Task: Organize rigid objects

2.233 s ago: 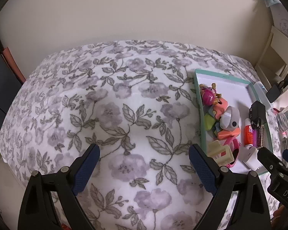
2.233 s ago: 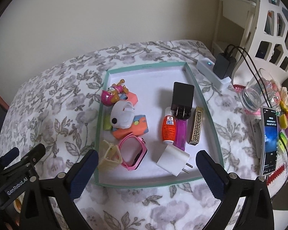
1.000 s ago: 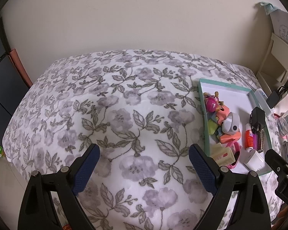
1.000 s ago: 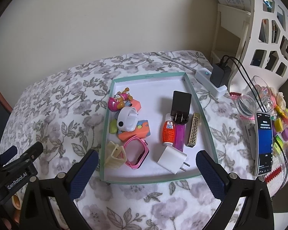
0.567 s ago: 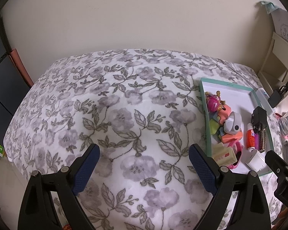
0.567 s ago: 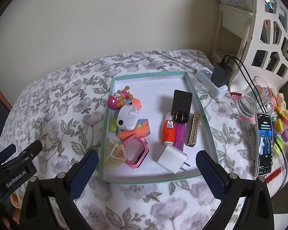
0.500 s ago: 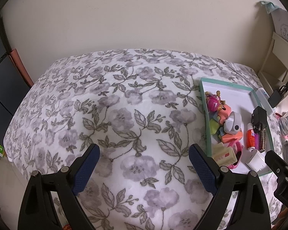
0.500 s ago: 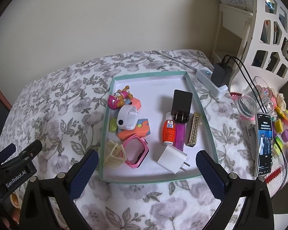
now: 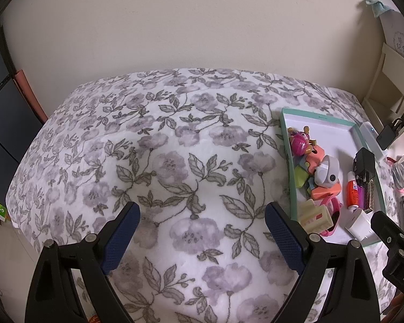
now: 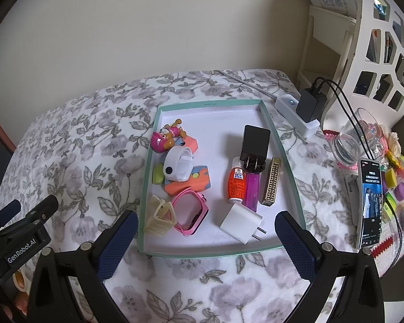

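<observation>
The tray (image 10: 282,158), a shallow white one with a green rim, lies on the flowered bed cover (image 9: 175,161) and carries all the small rigid things of the task. They already stand in two groups. On the left side are the toys: a pink figure (image 10: 165,137), a white round case (image 10: 179,167) that rests on orange blocks (image 10: 194,183), a pink frame (image 10: 191,212) and a cream hair clip (image 10: 159,216) near the front corner. On the right side are the longer things, laid side by side and almost parallel: an orange bottle (image 10: 235,183), a purple lighter (image 10: 251,191) and a gold lighter (image 10: 272,185), with a black charger (image 10: 254,145) at their far end and a white charger (image 10: 242,226) near the front rim. This order seems intended, since like things are kept together.

The right tongs (image 10: 206,231) hover just before the near rim of the tray, spread wide and holding nothing; they frame the whole tray, which fits a look over the result or a choice of the next thing. The left tongs (image 9: 202,228) are also wide and empty, and they hang over the bare cover, well to the left of the tray, probably to stay out of the way.

Beside the tray on the right, a phone (image 10: 370,202), a glass jar (image 10: 355,140) and a power strip (image 10: 296,113) lie on the bed; whether they belong to the task is not clear.
</observation>
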`<act>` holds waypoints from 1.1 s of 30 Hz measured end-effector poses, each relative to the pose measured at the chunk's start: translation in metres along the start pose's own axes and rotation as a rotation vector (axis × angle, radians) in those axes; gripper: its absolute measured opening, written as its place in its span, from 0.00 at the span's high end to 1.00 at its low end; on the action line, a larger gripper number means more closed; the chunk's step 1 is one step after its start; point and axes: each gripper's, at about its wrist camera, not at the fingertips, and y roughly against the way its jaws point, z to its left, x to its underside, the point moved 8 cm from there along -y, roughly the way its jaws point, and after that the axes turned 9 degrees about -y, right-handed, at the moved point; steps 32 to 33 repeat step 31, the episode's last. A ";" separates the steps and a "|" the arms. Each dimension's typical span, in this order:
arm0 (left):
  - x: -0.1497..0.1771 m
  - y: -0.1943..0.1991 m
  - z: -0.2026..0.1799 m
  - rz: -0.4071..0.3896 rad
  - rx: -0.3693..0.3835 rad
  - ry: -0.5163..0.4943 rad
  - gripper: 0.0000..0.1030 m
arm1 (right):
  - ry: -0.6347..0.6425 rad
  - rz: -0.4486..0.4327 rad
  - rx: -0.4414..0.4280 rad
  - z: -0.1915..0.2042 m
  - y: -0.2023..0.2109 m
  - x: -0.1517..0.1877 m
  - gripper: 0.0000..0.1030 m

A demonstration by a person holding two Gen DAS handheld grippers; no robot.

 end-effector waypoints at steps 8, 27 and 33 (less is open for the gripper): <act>0.000 -0.001 0.000 0.002 -0.001 0.000 0.09 | 0.003 0.001 0.001 0.000 0.000 0.000 0.00; 0.003 -0.001 0.004 0.008 -0.013 0.004 0.09 | 0.013 0.006 0.000 0.000 -0.002 0.000 0.00; 0.001 0.000 0.004 -0.001 -0.016 0.004 0.09 | 0.012 0.006 0.001 -0.001 -0.002 0.001 0.00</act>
